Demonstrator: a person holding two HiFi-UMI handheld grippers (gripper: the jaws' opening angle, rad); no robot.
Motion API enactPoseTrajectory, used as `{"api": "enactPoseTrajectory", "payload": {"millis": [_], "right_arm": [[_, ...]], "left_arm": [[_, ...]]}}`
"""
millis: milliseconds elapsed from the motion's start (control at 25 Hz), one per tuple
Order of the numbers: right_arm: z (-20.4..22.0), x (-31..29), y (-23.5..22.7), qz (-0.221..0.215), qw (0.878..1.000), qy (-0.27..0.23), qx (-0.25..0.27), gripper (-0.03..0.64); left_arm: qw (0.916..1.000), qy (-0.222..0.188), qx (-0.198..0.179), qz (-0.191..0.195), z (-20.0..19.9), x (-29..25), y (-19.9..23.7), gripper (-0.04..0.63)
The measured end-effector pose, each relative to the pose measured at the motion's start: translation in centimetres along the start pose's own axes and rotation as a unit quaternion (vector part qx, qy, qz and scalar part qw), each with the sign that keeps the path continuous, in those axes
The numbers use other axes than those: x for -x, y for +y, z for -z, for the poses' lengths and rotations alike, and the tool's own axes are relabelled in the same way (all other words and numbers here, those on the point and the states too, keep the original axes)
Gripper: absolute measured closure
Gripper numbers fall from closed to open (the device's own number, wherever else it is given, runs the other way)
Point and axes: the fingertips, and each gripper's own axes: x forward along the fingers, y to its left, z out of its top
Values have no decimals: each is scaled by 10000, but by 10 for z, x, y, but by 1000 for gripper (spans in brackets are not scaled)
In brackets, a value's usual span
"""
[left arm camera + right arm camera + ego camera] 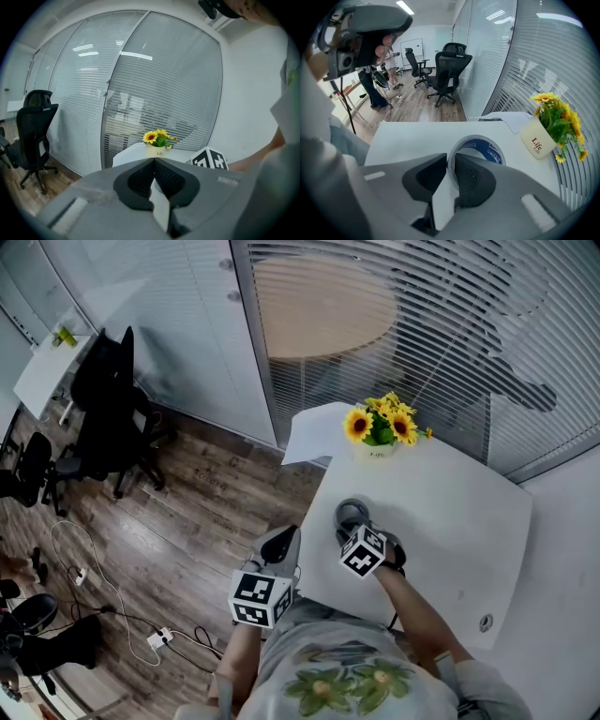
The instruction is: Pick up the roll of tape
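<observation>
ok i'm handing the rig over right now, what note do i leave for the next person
Right gripper: fingers shut on the near wall of the roll of tape, one finger inside the ring and one outside.
Left gripper: fingers together, nothing in them, held beside the table's edge.
Things: the roll looks to lie flat on the white table, on the person's side of the sunflower pot.
Done: reach and grip.
Left: lift the roll off the table.
</observation>
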Motion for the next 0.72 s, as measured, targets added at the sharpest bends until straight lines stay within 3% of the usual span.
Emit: {"api": "enactPoseTrajectory", "payload": {"millis": [720], "right_arm": [[-6, 25, 7, 147, 9994, -232, 208, 555]], "left_arm": [[10000, -44, -53, -7, 4, 4, -12, 592]]}}
